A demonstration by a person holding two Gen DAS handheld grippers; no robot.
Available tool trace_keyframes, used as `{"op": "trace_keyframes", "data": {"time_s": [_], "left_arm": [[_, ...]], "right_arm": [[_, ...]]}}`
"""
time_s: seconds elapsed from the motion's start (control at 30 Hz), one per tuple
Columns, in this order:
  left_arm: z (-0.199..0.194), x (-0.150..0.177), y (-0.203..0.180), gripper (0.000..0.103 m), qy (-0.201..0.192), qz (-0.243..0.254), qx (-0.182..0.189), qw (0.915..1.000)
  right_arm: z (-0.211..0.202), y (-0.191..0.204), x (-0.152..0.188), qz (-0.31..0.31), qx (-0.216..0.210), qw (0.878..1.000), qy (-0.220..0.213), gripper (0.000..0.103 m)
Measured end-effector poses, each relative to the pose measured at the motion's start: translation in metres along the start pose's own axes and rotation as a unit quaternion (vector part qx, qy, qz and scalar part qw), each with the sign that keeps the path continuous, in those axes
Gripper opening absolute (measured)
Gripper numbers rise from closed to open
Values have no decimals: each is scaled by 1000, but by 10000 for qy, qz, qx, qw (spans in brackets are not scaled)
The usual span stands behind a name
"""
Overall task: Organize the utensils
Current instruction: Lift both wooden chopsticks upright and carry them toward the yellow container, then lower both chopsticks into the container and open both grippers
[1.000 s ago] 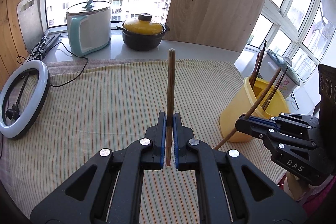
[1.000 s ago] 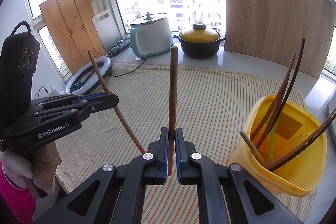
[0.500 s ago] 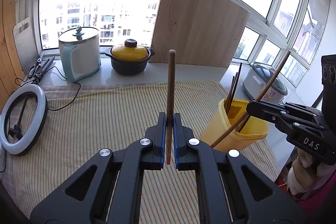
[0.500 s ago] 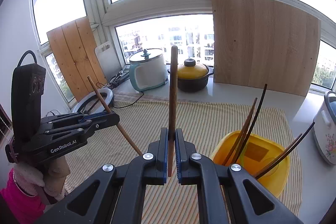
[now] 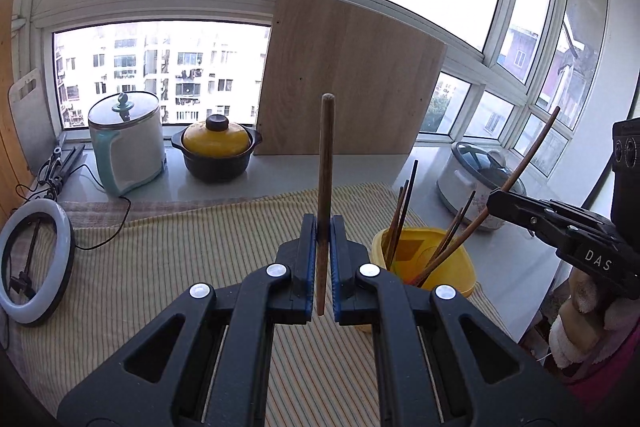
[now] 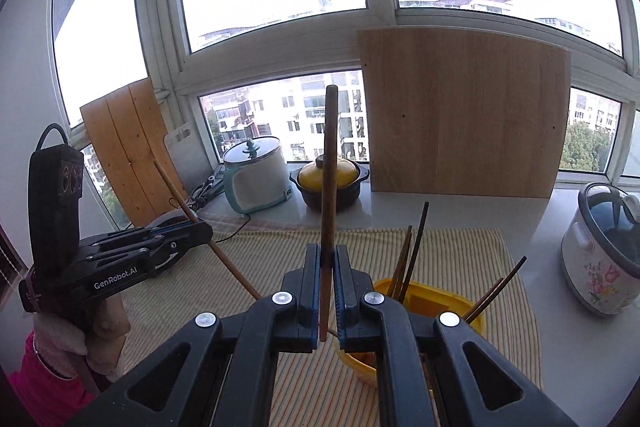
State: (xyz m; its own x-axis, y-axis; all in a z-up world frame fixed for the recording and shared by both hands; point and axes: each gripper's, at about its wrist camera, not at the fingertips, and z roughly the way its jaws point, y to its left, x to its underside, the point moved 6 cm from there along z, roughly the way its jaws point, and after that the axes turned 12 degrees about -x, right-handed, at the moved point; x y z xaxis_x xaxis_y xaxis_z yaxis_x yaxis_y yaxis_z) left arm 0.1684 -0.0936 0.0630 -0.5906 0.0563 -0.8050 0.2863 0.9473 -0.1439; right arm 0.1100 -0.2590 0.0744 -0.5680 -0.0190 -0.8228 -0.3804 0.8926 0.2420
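Note:
My left gripper (image 5: 322,225) is shut on a brown wooden chopstick (image 5: 326,163) that stands upright between its pads. My right gripper (image 6: 328,255) is shut on a second brown chopstick (image 6: 329,167), also upright. In the left wrist view the right gripper (image 5: 496,197) is above and to the right of the yellow holder (image 5: 448,267), and its chopstick (image 5: 532,151) slants down into the holder. The holder (image 6: 472,311) has several dark chopsticks standing in it. In the right wrist view the left gripper (image 6: 206,233) is at the left with its chopstick (image 6: 176,193).
A striped cloth (image 5: 160,267) covers the table. On the sill stand a teal-and-white cooker (image 5: 126,143), a yellow-lidded black pot (image 5: 216,151), a leaning wooden board (image 5: 348,75) and a floral rice cooker (image 6: 600,259). A ring light (image 5: 32,259) lies at the left.
Both grippers have risen and tilted up with their chopsticks held. The right gripper's chopstick tip now reaches into the yellow holder.

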Motion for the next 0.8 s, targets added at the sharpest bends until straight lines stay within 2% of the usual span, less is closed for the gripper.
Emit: {"op": "trace_keyframes", "data": {"time_s": [0.33, 0.8], "left_arm": [[0, -17, -25, 4, -162, 2, 172, 9997], [-3, -26, -61, 4, -301, 240, 271, 9989]], "right_arm": [[-32, -23, -4, 129, 225, 9994, -225, 4], [-41, -56, 14, 363, 445, 9983, -126, 4]]}}
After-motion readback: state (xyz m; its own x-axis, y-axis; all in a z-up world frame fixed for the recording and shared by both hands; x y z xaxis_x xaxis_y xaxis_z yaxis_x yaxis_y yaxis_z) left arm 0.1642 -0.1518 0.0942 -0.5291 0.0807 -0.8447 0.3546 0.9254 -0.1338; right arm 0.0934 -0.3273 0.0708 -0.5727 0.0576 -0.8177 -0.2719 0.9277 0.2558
